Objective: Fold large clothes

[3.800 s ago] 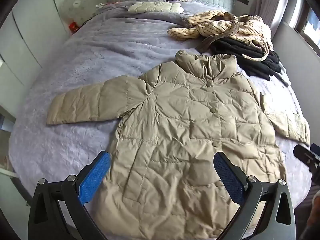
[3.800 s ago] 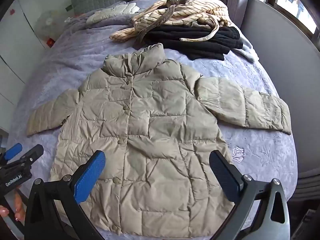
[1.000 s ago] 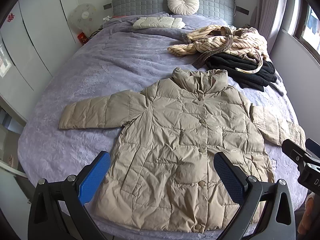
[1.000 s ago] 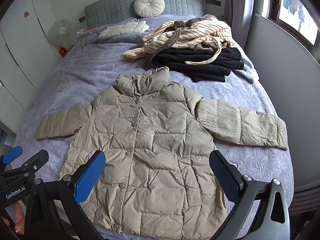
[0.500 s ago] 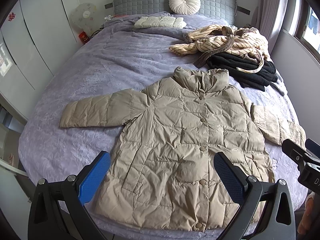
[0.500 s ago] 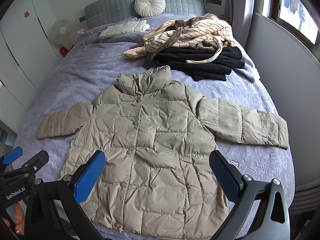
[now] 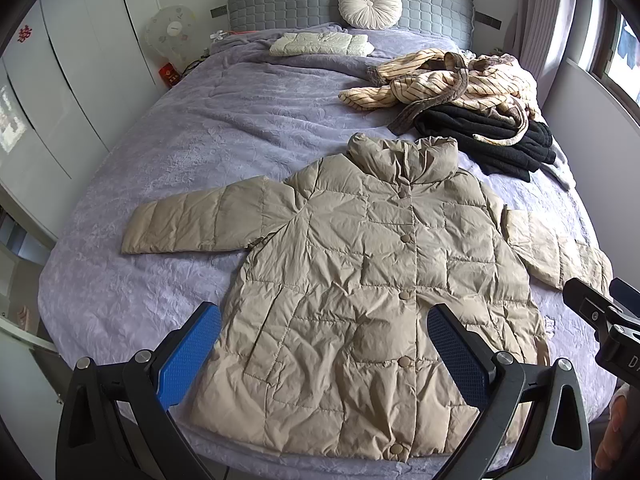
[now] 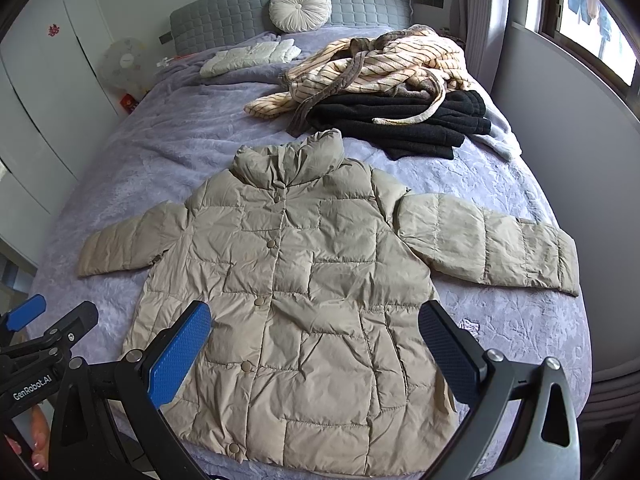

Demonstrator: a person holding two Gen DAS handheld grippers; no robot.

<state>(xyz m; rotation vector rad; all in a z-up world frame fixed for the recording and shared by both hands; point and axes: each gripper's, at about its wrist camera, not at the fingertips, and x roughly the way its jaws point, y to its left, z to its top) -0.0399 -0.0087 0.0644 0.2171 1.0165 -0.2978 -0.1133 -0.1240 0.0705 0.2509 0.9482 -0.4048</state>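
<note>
A beige puffer jacket (image 7: 360,280) lies flat and buttoned on the purple bed (image 7: 180,152), collar away from me, both sleeves spread out to the sides. It also shows in the right wrist view (image 8: 304,292). My left gripper (image 7: 324,352) is open and empty, above the jacket's lower hem. My right gripper (image 8: 316,352) is open and empty, also above the hem. Each gripper shows at the edge of the other's view: the right gripper (image 7: 600,320) and the left gripper (image 8: 44,328).
A striped robe (image 7: 448,80) lies on folded black clothes (image 7: 492,140) at the bed's far right. A folded cream garment (image 7: 320,44) and a round cushion (image 7: 370,4) sit by the grey headboard. A wardrobe (image 7: 52,92) stands left, a wall and window right.
Both grippers have drawn back and up a little from the bed, so the jacket looks smaller and its hem is in full view. The jacket has not moved.
</note>
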